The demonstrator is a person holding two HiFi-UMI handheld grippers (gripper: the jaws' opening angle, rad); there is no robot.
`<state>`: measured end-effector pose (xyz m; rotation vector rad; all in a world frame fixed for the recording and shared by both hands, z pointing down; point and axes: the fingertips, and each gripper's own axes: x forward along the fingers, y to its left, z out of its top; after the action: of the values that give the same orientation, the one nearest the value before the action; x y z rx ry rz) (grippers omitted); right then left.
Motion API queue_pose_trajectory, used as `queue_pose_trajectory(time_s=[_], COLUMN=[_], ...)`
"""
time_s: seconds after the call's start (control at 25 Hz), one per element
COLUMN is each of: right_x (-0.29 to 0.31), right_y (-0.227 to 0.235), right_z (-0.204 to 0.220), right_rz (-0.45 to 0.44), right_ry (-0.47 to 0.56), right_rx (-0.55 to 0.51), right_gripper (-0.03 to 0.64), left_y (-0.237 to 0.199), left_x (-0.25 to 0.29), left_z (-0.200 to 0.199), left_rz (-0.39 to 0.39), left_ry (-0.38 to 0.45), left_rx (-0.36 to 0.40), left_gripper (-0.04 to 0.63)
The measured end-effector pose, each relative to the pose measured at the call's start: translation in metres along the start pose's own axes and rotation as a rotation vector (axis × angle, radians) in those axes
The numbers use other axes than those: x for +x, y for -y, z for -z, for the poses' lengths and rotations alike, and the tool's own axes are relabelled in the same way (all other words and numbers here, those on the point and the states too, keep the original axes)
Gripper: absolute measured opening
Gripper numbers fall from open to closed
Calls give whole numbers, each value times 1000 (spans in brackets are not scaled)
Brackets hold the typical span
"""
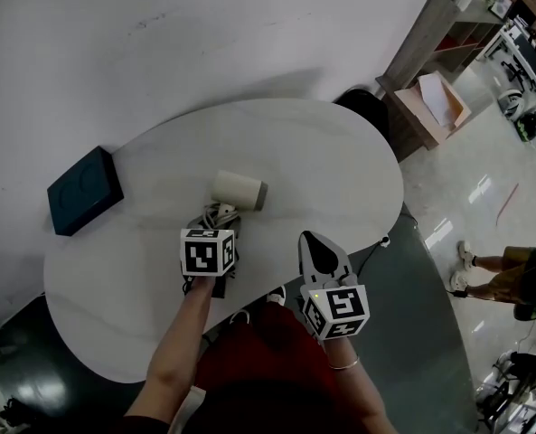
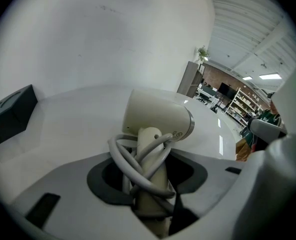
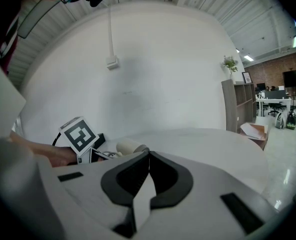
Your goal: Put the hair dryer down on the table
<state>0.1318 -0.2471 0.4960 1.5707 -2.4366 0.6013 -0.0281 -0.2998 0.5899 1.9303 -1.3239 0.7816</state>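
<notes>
Hair dryer: the cream hair dryer (image 1: 239, 190) sits over the middle of the white table (image 1: 340, 152), its barrel head farthest from the person. No view shows whether it touches the top.
Left gripper: the left gripper (image 2: 150, 184) is clamped on the dryer's handle, with the grey cord (image 2: 133, 159) looped round the handle between the jaws.
Right gripper: the right gripper (image 3: 148, 156) has its jaws pressed together with nothing between them. It hangs above the table's near edge, to the right of the dryer and apart from it.
Long axis: the handle runs straight out along the left jaws, away from the person. The barrel crosses it at the far end, with its metal-ringed mouth pointing to the right.
Nearer hand: the left one, since it already carries the dryer; the right is idle.
Open room: bare tabletop lies ahead of and to the right of the barrel.
Obstacle: a dark box (image 1: 85, 190) stands near the table's left edge, well apart from the dryer.
Edges: the near edge lies under the person's hands, and the dryer is well inside it.
Next move: probably lowering until the barrel rests flat, then releasing the handle. The looped cord could snag the jaws as they pull back.
</notes>
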Motion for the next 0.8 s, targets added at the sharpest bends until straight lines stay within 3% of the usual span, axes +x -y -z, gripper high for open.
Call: queue_pose_trajectory(time_s=[0.44, 0.8], right_x=[-1, -2], right_y=[-7, -15], right_z=[0, -1], right_rz=[-16, -40], right_ry=[-3, 3], right_rx=[-4, 2], right_gripper=[15, 14], left_y=[-3, -6], left_x=[4, 4], left_z=[2, 5], left_rz=[-47, -34], left_ry=[-49, -71], left_rx=[45, 1], left_gripper=[207, 290])
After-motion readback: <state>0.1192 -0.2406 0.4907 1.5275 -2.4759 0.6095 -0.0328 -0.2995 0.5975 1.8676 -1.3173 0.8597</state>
